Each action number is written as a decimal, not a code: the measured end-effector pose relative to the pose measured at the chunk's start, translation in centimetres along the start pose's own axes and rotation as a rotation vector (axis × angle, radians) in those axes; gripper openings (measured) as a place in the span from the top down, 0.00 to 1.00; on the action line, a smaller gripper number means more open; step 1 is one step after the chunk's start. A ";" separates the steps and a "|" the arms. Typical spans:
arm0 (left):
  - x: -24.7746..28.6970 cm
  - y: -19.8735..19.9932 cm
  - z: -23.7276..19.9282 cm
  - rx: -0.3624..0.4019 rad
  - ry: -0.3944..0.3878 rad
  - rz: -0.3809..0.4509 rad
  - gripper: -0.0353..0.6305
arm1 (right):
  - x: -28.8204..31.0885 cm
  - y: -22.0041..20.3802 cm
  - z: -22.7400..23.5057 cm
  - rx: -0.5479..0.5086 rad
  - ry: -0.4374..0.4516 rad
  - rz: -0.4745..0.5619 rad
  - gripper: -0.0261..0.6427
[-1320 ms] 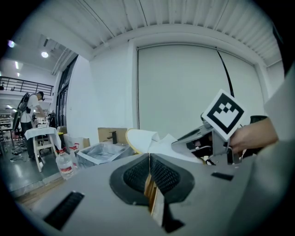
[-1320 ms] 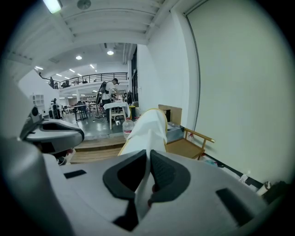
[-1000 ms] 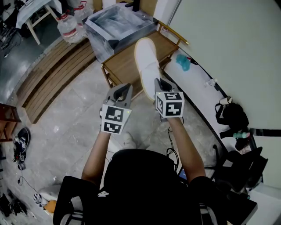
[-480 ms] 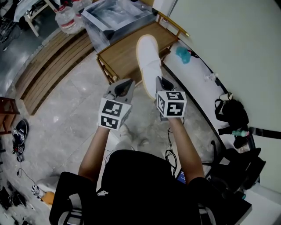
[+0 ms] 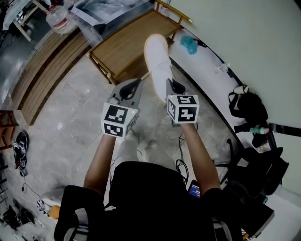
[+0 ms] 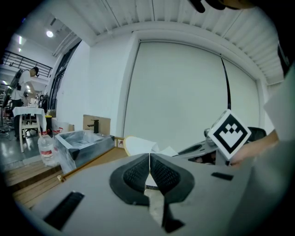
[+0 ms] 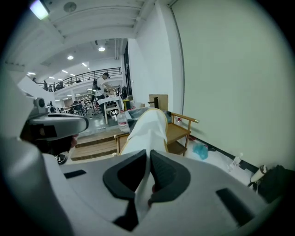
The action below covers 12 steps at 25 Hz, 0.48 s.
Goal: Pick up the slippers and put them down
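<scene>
A white slipper (image 5: 157, 61) sticks out ahead of my right gripper (image 5: 172, 85), which is shut on its rear edge. In the right gripper view the slipper (image 7: 148, 129) rises from between the shut pads of the right gripper (image 7: 148, 162). The slipper's toe hangs over the near corner of a low wooden table (image 5: 123, 44). My left gripper (image 5: 134, 85) is beside it on the left, shut, with nothing seen between its jaws. In the left gripper view, the left gripper (image 6: 149, 162) points past the slipper (image 6: 138, 145) toward a pale wall.
A slatted wooden platform (image 5: 44, 66) runs along the left. A water bottle (image 5: 57, 20) and a plastic-wrapped grey box (image 5: 106, 7) lie beyond the table. A teal object (image 5: 189, 43) lies by the wall. A black bag (image 5: 248, 110) and cables lie at the right.
Both grippers have sunk a little with the slipper still gripped. The table and the grey box now sit higher and further left in the head view.
</scene>
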<state>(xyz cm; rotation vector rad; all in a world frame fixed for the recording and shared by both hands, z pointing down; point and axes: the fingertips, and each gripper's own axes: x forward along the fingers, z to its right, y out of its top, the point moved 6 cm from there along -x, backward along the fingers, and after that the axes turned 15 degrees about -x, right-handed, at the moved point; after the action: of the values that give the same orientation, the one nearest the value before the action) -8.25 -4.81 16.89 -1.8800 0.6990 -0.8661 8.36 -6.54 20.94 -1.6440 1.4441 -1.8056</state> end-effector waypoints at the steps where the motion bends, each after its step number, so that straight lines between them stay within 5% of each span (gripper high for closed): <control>1: 0.4 -0.7 0.3 -0.002 0.001 -0.008 0.94 | -0.1 -0.7 0.3 0.005 0.000 -0.001 0.94; 12: 6.0 -9.8 -0.6 0.043 0.004 -0.021 0.94 | 3.0 -9.3 2.2 0.039 -0.015 0.009 0.94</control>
<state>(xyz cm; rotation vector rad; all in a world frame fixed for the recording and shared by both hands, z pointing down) -4.10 -5.63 27.56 -1.8504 0.6593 -0.8917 12.98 -5.75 29.78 -1.6264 1.3991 -1.8018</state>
